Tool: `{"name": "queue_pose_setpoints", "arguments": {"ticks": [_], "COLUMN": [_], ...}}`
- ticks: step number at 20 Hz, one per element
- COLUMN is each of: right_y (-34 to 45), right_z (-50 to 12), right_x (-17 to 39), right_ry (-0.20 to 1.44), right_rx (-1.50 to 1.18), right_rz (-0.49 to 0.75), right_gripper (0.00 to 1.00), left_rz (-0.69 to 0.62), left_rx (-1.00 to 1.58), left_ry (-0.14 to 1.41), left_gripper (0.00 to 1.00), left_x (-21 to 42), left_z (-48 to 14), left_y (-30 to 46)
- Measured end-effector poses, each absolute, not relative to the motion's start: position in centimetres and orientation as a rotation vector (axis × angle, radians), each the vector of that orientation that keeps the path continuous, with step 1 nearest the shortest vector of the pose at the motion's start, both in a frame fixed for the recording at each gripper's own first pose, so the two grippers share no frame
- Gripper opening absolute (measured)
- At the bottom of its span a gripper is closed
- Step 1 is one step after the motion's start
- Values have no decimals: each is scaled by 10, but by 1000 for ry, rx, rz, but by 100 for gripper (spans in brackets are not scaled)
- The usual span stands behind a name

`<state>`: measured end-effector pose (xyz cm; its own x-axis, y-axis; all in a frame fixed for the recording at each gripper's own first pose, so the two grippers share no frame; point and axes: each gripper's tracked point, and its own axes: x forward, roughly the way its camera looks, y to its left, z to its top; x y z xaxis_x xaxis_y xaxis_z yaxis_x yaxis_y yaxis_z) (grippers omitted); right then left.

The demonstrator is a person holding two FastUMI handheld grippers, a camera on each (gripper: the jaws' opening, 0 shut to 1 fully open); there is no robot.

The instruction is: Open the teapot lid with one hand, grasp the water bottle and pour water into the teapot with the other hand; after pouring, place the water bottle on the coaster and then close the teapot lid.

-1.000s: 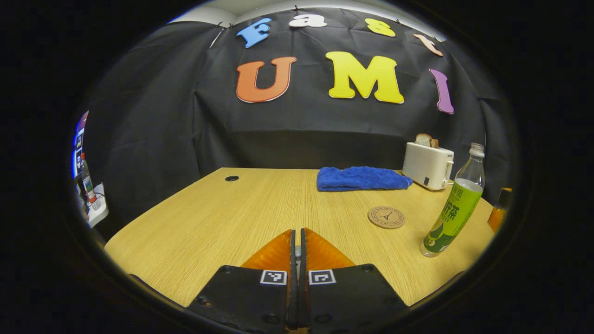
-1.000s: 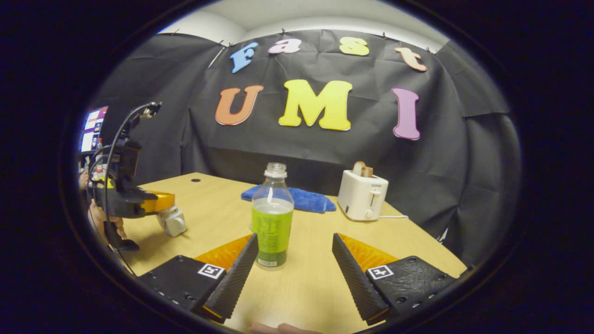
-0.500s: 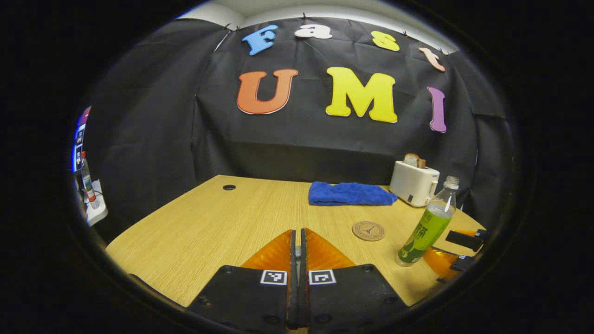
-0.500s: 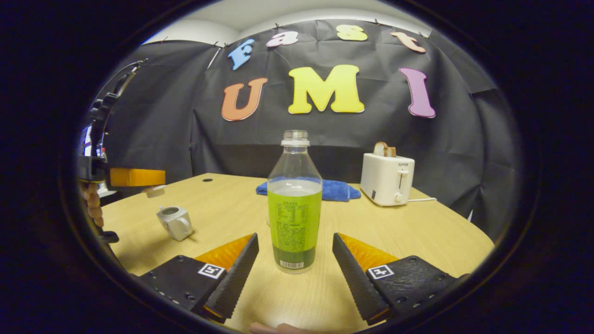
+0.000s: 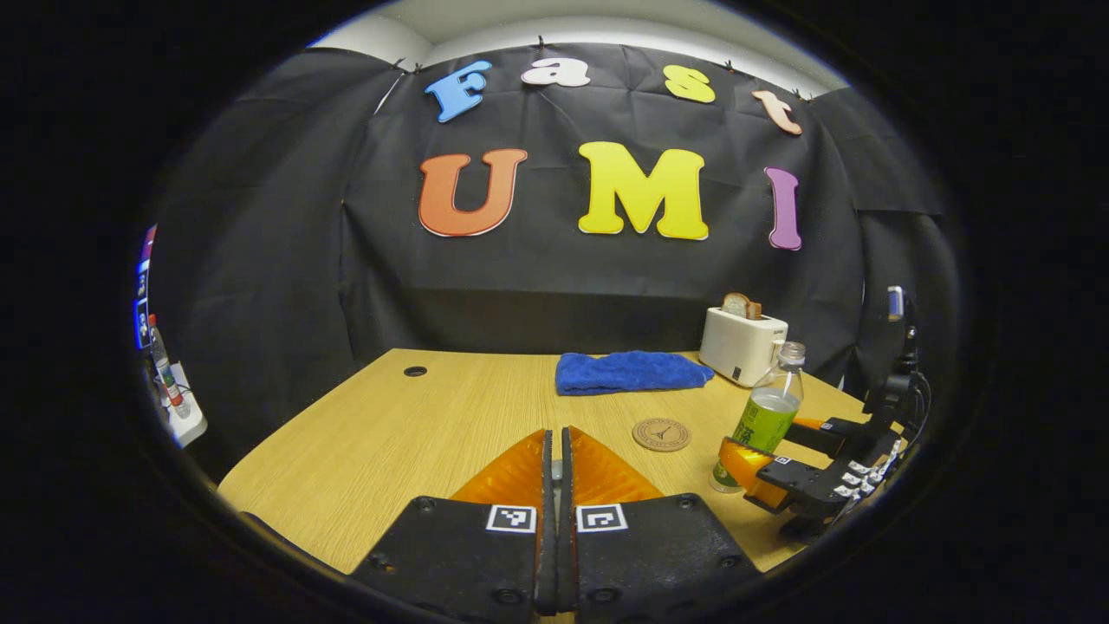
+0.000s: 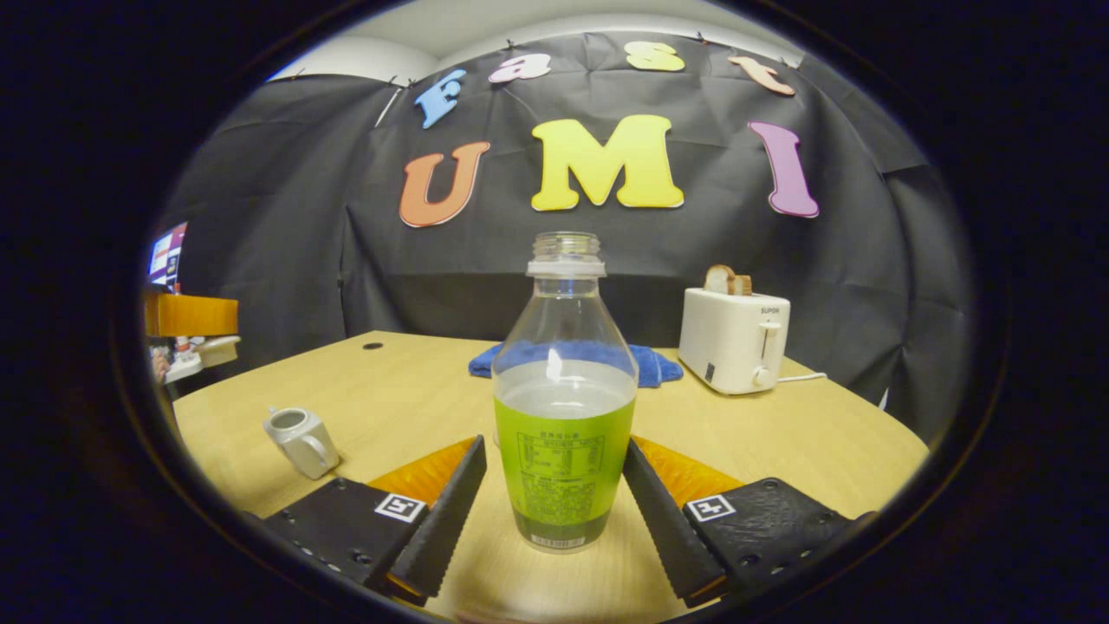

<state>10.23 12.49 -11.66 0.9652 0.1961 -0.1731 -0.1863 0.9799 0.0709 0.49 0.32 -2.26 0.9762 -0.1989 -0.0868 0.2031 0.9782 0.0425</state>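
Note:
The clear water bottle (image 6: pixel 563 407) with a green label stands uncapped on the wooden table (image 6: pixel 407 390). My right gripper (image 6: pixel 554 451) is open, one finger on each side of the bottle's lower half. In the left gripper view the bottle (image 5: pixel 767 425) and right gripper (image 5: pixel 771 444) sit at the right. The small grey teapot (image 6: pixel 299 438) stands open at the left, its lid off. My left gripper (image 5: pixel 555 438) is shut; in the right gripper view its finger (image 6: pixel 191 315) hovers high at the left with the pale lid (image 6: pixel 217 350) hanging under it. The round coaster (image 5: pixel 661 434) lies left of the bottle.
A blue towel (image 5: pixel 628 371) lies at the back of the table, and a white toaster (image 5: pixel 742 345) with bread stands to its right, its cord trailing off. A small cable hole (image 5: pixel 415 371) is at the far left. The black booth wall closes the back.
My right gripper has moved forward until its open fingers flank the bottle. My left gripper has carried the lid up and away to the left of the teapot.

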Motion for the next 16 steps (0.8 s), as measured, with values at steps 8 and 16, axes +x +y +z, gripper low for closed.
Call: {"name": "queue_pose_setpoints", "arguments": {"ticks": [8,16], "right_y": [129,139], "right_z": [-106,-100], "right_x": [99,102], "right_ry": [237,296], "right_rx": [7,-374], "right_rz": [138,51], "right_gripper": [72,72], "left_rz": [-187,-157], "left_rx": [59,52], "left_ry": [84,60], "left_gripper": [3,3], "left_x": [-7,-16], "left_z": [-11,5], "left_y": [28,59]}}
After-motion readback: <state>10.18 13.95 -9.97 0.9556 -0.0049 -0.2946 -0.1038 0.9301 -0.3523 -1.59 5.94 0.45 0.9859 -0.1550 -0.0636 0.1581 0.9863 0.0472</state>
